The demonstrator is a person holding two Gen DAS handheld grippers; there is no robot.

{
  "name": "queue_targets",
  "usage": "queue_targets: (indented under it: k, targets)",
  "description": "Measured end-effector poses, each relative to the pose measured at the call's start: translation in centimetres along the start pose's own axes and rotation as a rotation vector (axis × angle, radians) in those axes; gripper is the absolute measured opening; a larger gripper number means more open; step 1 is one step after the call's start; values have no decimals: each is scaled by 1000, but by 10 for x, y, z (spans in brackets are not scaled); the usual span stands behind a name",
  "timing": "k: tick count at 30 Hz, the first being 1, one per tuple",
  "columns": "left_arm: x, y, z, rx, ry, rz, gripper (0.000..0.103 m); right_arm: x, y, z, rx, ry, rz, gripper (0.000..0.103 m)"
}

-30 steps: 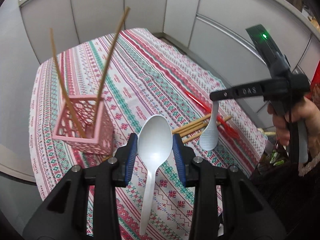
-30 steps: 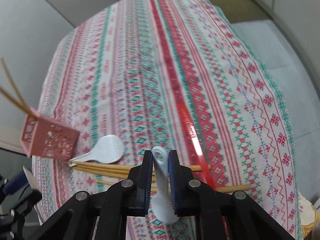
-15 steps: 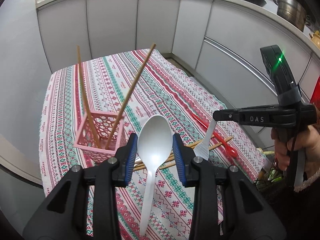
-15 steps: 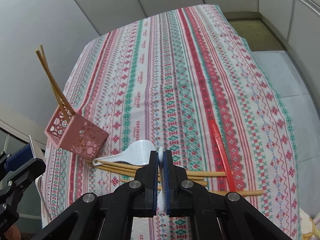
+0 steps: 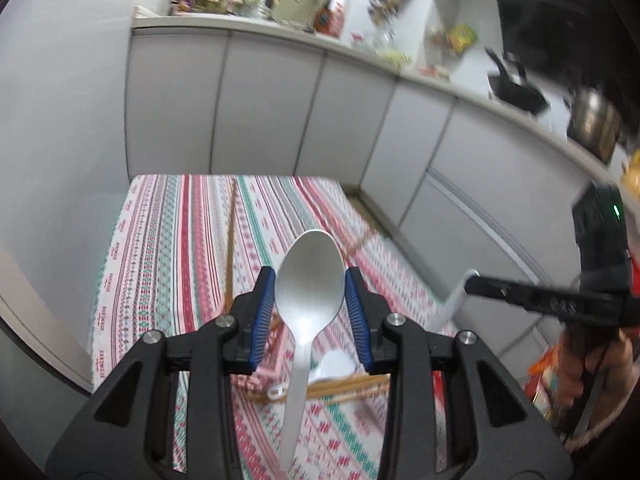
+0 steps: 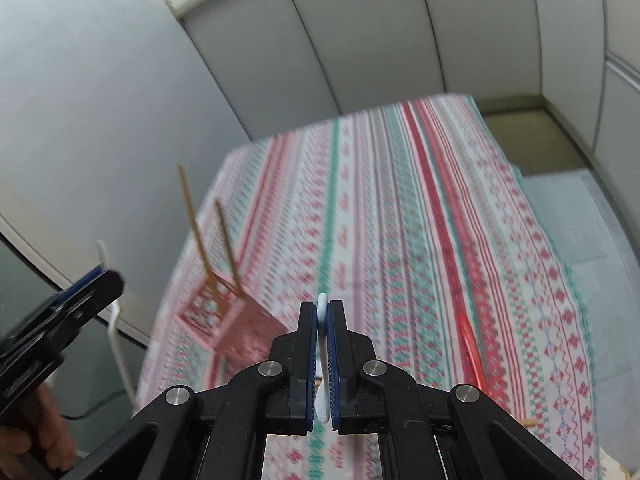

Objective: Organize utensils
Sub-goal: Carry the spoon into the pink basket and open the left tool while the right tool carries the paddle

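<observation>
Above a striped tablecloth [image 6: 400, 208], left gripper [image 5: 310, 300] clamped on a white spoon's [image 5: 310, 292] bowl, right gripper [image 6: 322, 344] closed tight on a white rice paddle's handle [image 6: 322, 308], pink utensil basket [image 6: 228, 320] with two chopsticks [image 6: 196, 232] below.

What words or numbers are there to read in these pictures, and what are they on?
No text reads clearly.
Tablecloth: small dark lettering along its edge stripe, too blurred to read.
Right claw: pale marks on its black arm, too blurred to read.
</observation>
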State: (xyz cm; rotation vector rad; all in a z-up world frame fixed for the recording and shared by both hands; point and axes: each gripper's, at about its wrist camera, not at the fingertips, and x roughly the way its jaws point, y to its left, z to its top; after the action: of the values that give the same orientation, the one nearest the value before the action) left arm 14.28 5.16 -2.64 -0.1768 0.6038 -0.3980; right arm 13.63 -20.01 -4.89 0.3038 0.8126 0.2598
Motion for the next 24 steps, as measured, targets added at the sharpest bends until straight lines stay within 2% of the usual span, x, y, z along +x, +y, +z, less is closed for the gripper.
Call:
queue_targets:
  k: [4, 9, 24]
  targets:
    - [9, 11, 7, -41, -70, 19, 37, -6, 13, 6, -1, -41, 26, 4]
    - [28, 25, 8, -71, -137, 43, 37, 0, 19, 9, 7, -44, 46, 4]
    - [61, 38, 1, -73, -197, 93, 38, 5, 38, 19, -6, -81, 77, 4]
